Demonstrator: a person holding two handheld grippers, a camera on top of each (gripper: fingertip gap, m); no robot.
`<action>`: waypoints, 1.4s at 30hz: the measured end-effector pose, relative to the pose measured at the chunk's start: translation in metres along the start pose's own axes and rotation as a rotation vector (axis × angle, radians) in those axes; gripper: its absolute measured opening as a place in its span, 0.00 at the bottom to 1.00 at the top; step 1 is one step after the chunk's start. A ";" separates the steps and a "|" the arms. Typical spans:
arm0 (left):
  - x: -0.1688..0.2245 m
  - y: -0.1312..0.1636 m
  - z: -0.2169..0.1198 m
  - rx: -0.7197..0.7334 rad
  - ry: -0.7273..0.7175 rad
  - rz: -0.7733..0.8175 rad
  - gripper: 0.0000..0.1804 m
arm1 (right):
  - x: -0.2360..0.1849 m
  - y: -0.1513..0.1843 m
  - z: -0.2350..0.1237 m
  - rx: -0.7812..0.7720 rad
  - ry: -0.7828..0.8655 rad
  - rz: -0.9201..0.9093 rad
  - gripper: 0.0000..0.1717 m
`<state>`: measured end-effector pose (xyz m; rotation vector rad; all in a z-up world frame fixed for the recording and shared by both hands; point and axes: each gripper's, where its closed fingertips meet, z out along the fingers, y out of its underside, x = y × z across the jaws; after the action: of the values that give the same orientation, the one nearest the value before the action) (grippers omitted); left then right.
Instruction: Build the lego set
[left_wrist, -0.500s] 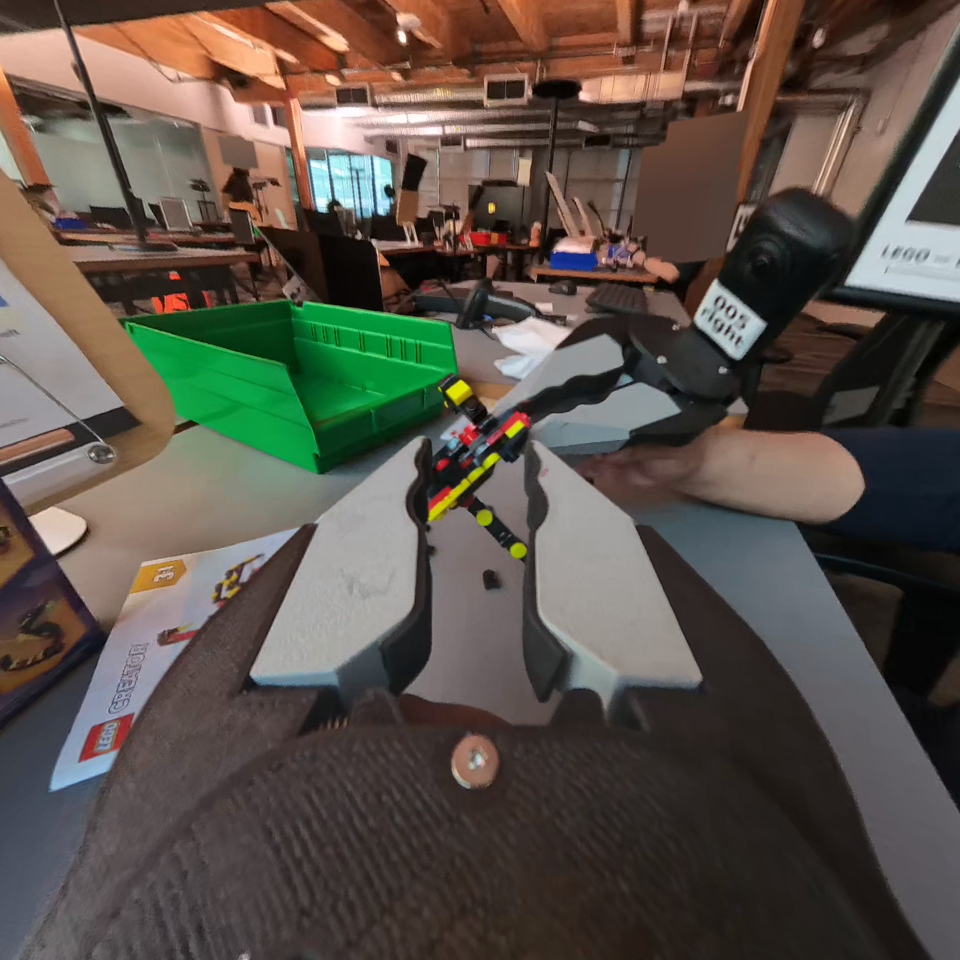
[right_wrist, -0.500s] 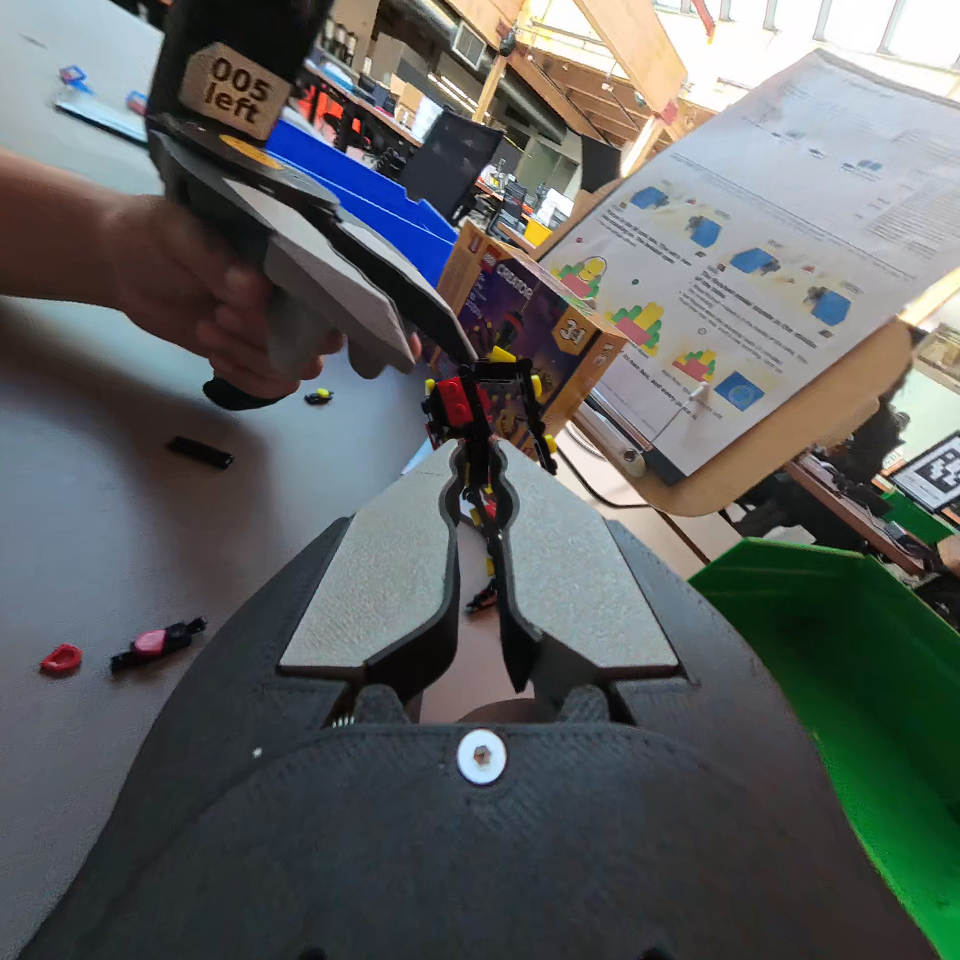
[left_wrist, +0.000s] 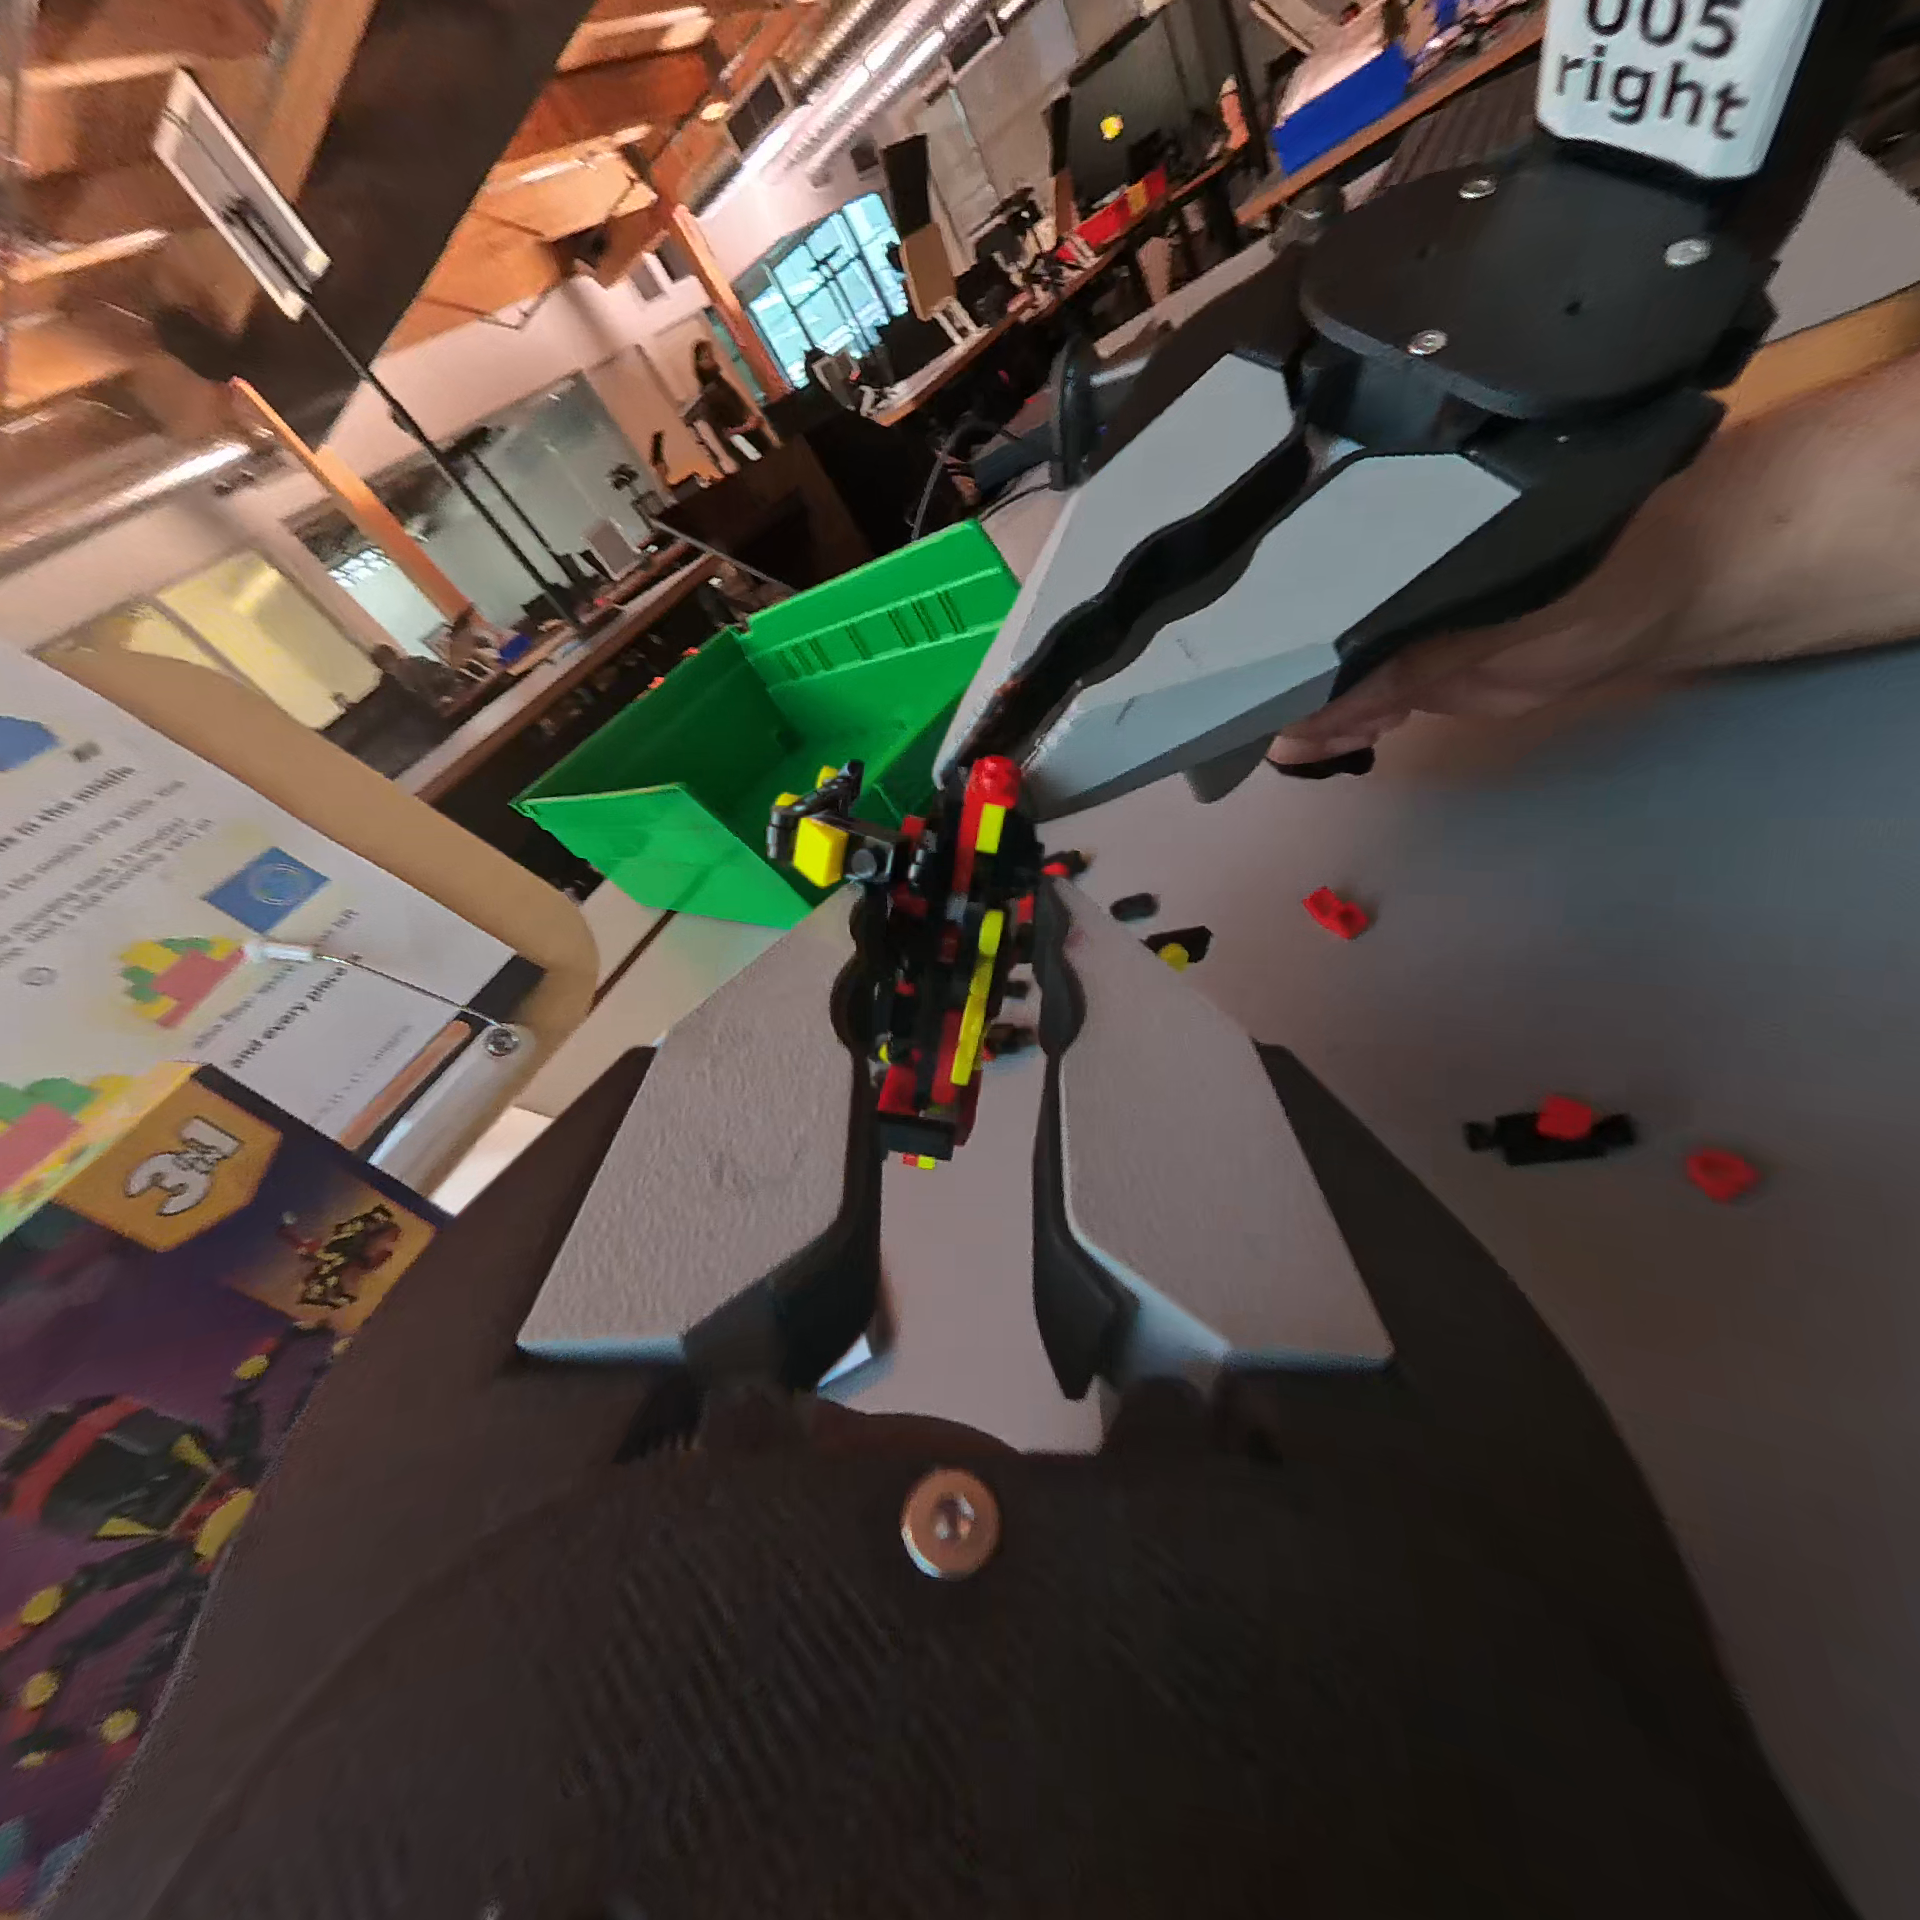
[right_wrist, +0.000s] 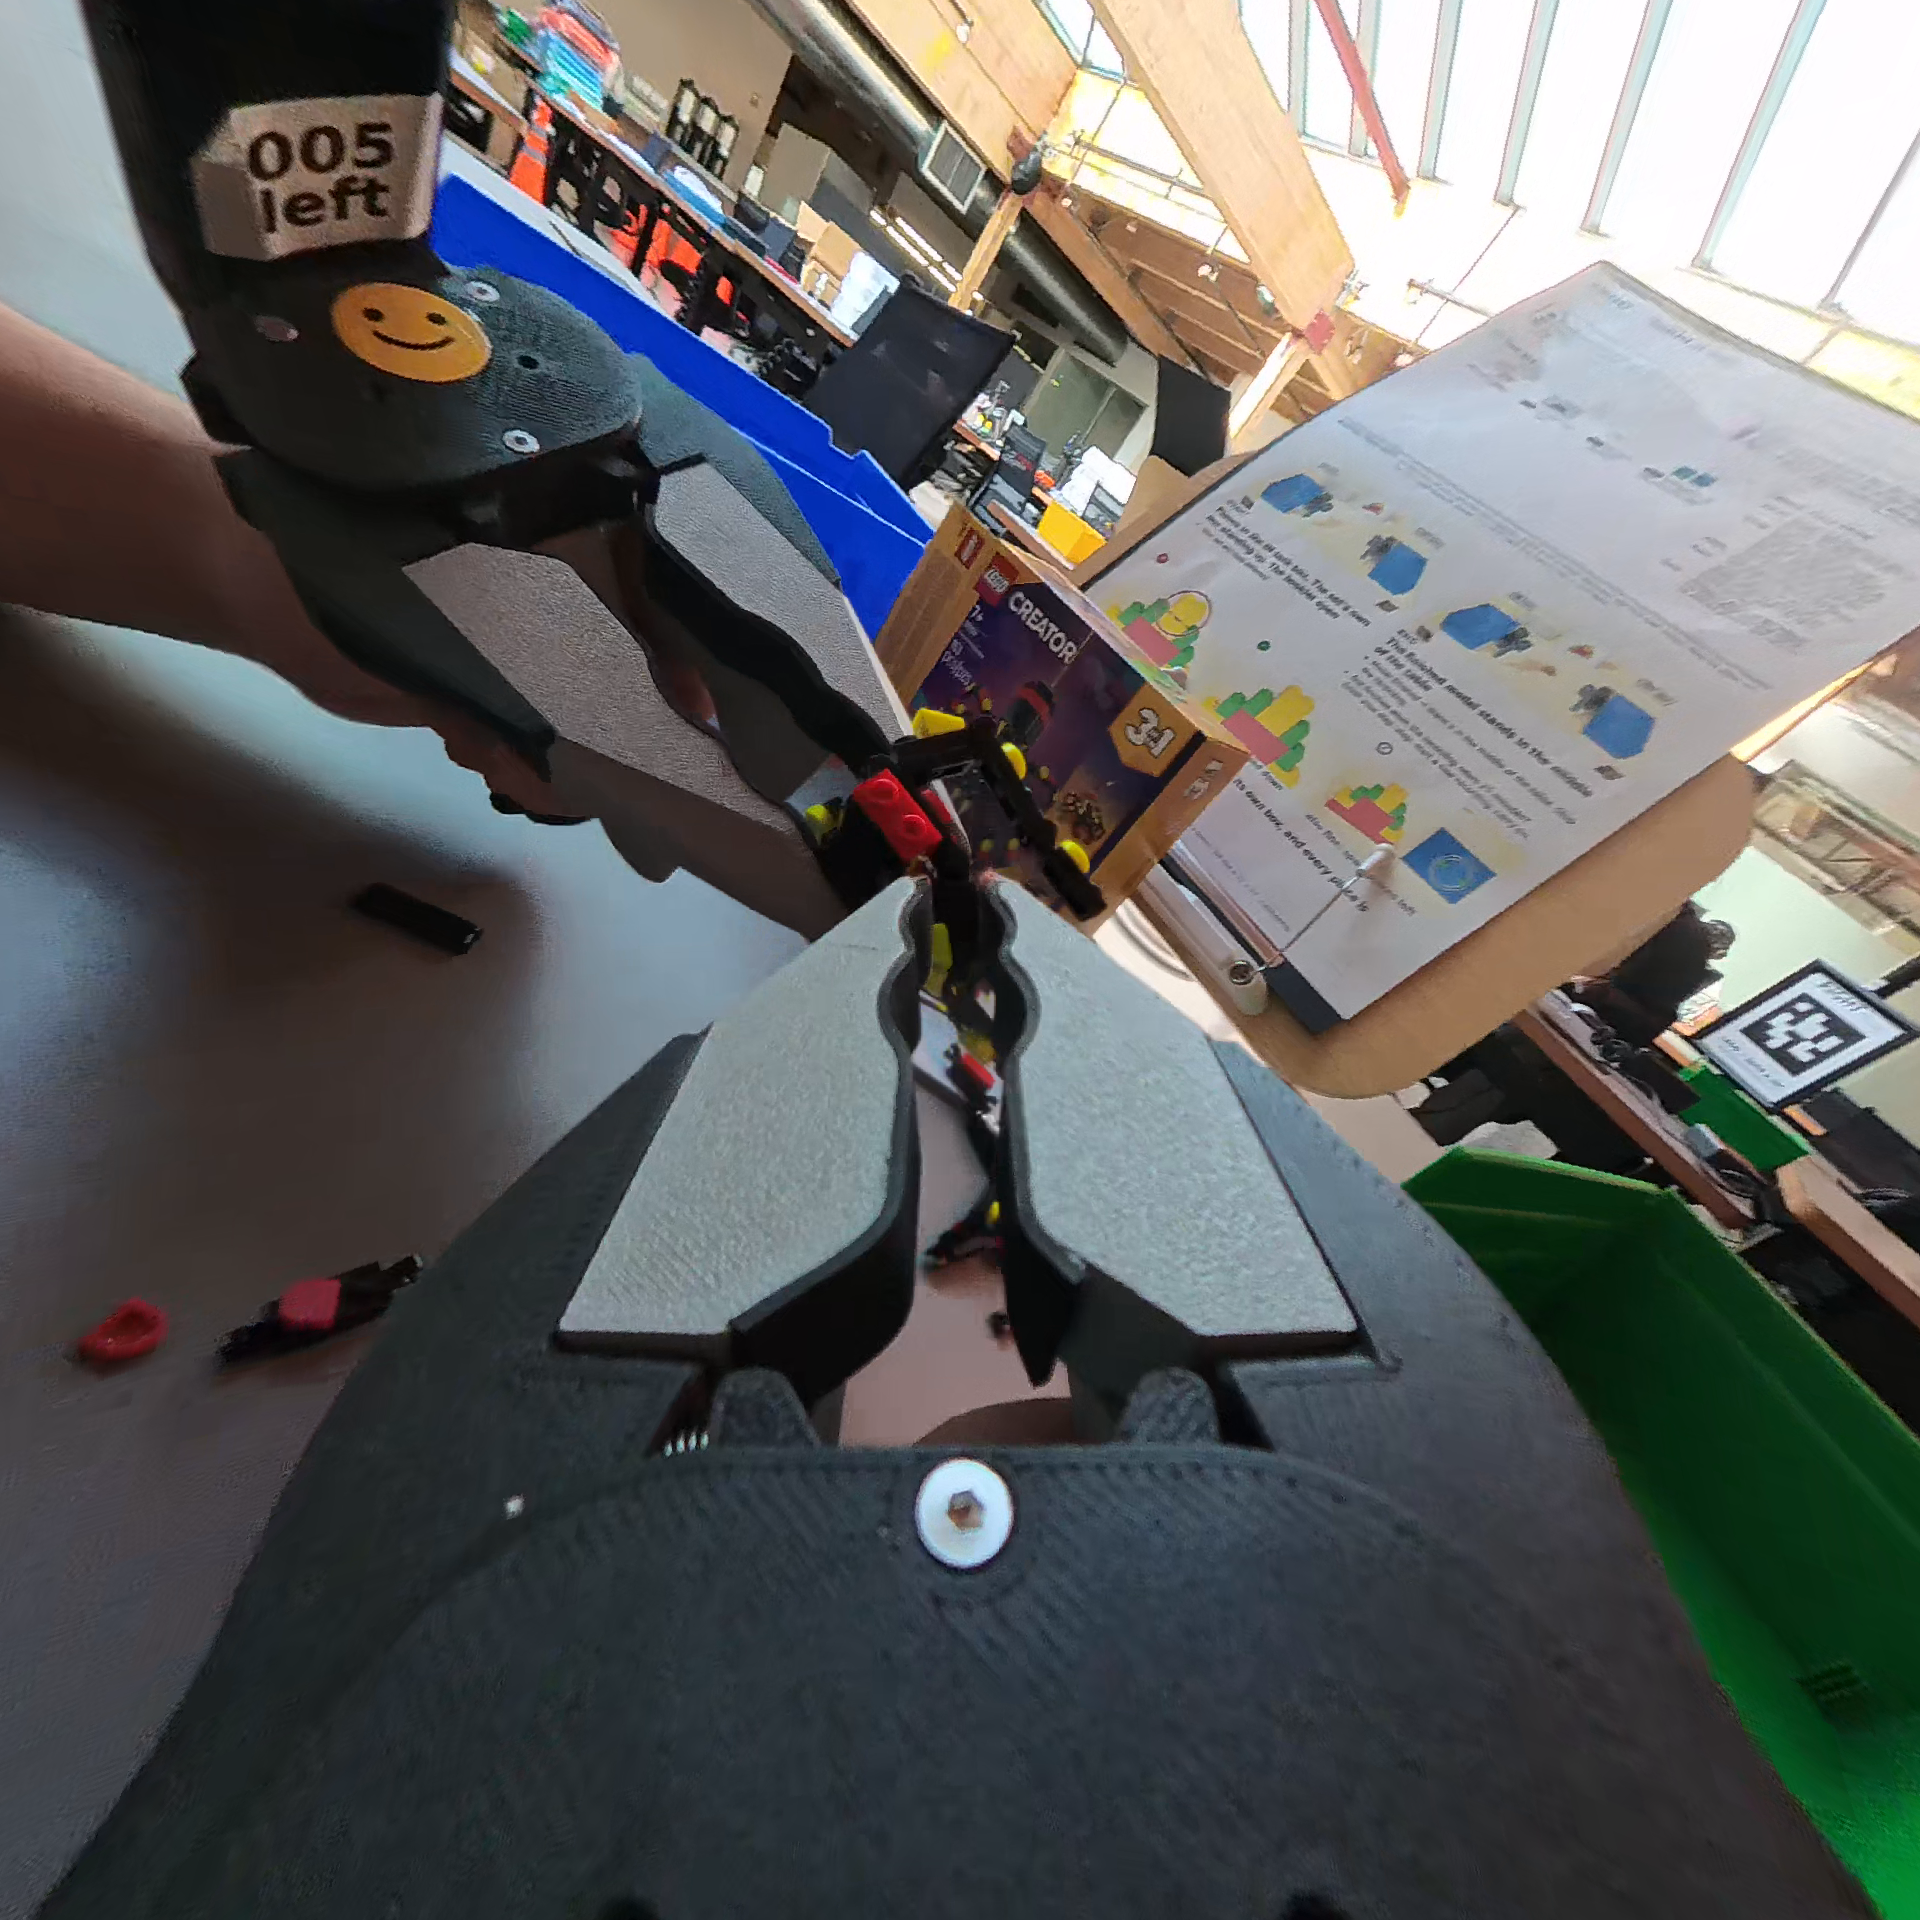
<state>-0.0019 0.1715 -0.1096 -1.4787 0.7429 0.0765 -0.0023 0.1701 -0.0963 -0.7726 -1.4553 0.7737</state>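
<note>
A small brick model (left_wrist: 956, 935) in black, red and yellow is held up over the grey table (left_wrist: 1558, 831) between both grippers. My left gripper (left_wrist: 951, 925) is shut on its body, which fills the space between the pads. My right gripper (right_wrist: 956, 904) is shut on a thin black part of the same model (right_wrist: 904, 810), with a red brick and a black arm with yellow studs sticking out past its tips. In the left wrist view the right gripper (left_wrist: 987, 748) reaches in from the upper right and meets the model's top. In the right wrist view the left gripper (right_wrist: 847, 821) reaches in from the left.
A green bin (left_wrist: 727, 790) stands behind the model and also shows at the right (right_wrist: 1714, 1403). A purple toy box (right_wrist: 1070, 727) and a printed sheet on a wooden stand (right_wrist: 1507, 623) are close by. Loose red and black pieces (left_wrist: 1548, 1127) (right_wrist: 312, 1304) lie on the table. A blue bin (right_wrist: 727, 395) is farther back. The tips of both grippers are at nearly the same place.
My left gripper has tilted and moved in, so the model now sits deeper between its fingers, which have narrowed onto it. My right gripper has kept its hold and come closer.
</note>
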 end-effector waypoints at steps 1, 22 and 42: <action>-0.001 -0.002 0.001 0.004 -0.024 0.012 0.14 | 0.002 -0.001 -0.001 -0.003 0.021 -0.022 0.03; -0.009 -0.020 -0.007 0.087 -0.194 0.301 0.13 | 0.005 -0.015 -0.002 0.096 0.051 0.035 0.04; 0.013 -0.028 -0.015 0.173 -0.038 0.309 0.13 | -0.012 -0.017 -0.016 0.112 -0.109 -0.042 0.04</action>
<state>0.0162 0.1493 -0.0905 -1.1866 0.9200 0.2678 0.0137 0.1509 -0.0879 -0.6205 -1.5067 0.8685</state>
